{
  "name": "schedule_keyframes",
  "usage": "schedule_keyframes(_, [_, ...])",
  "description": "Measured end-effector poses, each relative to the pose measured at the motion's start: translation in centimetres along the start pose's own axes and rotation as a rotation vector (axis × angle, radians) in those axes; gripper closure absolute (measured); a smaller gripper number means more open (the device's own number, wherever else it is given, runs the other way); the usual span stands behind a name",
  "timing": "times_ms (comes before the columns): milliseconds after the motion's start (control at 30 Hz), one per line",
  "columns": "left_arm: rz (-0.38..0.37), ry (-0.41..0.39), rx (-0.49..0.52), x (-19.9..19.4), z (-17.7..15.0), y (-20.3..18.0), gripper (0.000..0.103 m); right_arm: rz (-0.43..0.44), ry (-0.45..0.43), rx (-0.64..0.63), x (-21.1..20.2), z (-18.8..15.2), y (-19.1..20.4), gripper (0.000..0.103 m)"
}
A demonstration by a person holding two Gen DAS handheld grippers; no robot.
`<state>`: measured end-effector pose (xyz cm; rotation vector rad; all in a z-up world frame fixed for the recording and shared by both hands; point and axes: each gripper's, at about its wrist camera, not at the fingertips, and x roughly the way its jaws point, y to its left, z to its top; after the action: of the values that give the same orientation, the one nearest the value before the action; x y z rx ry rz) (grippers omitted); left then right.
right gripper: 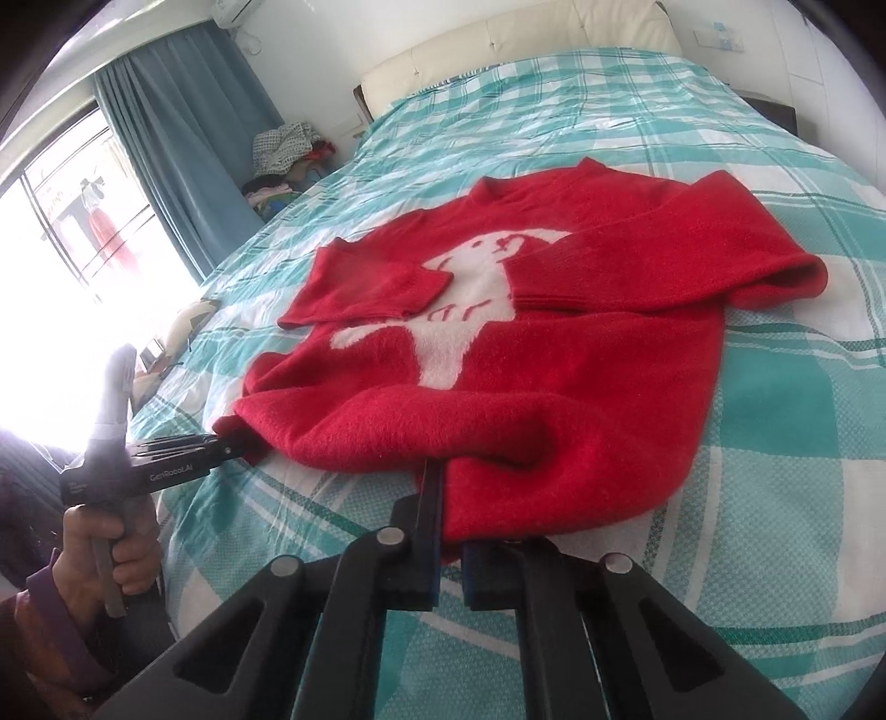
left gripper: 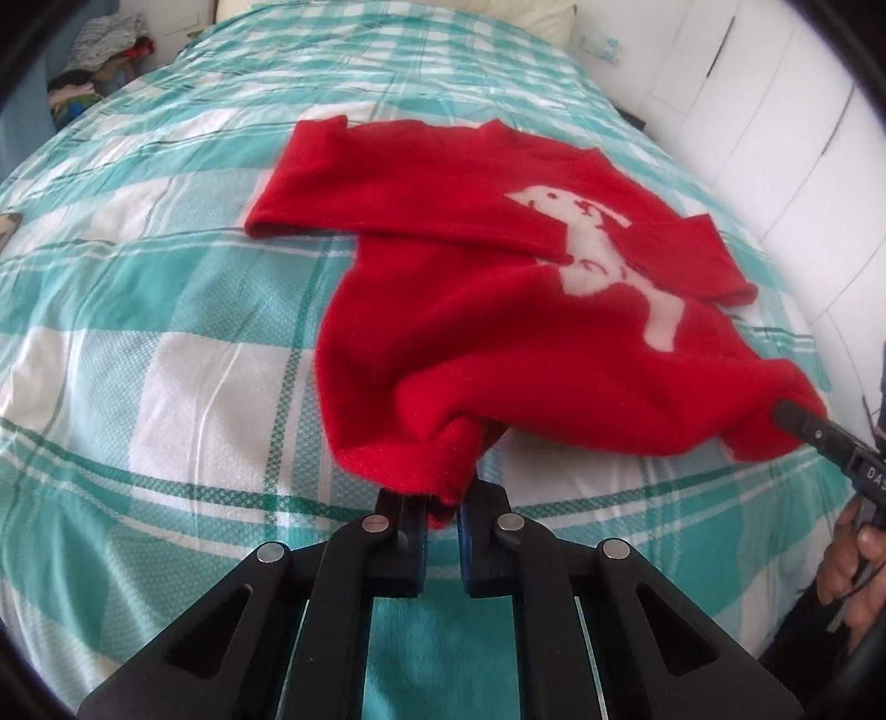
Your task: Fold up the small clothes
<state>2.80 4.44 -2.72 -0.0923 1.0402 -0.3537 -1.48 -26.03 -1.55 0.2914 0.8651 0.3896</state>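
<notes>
A small red sweater with a white animal figure lies on the bed, both sleeves folded across its chest. It also shows in the right wrist view. My left gripper is shut on the hem's left corner, which is bunched and lifted slightly; it shows from the side in the right wrist view. My right gripper is shut on the hem's right corner; it shows at the right in the left wrist view.
The bed is covered by a teal and white checked sheet. A pile of clothes sits beside the bed near the blue curtain. A white wardrobe stands along the other side. A cream headboard is at the far end.
</notes>
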Motion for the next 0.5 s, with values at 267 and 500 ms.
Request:
schedule_keyframes(267, [-0.107,0.156,0.044,-3.3,-1.4,1.6,0.098,0.217,0.073,0.148,-6.6,-0.6,-2.0,0.099])
schedule_keyframes(500, [-0.097,0.198,0.032,-0.6,-3.6,2.1,0.096,0.071,0.159,0.168,-2.0,-3.8,-4.6,0.093])
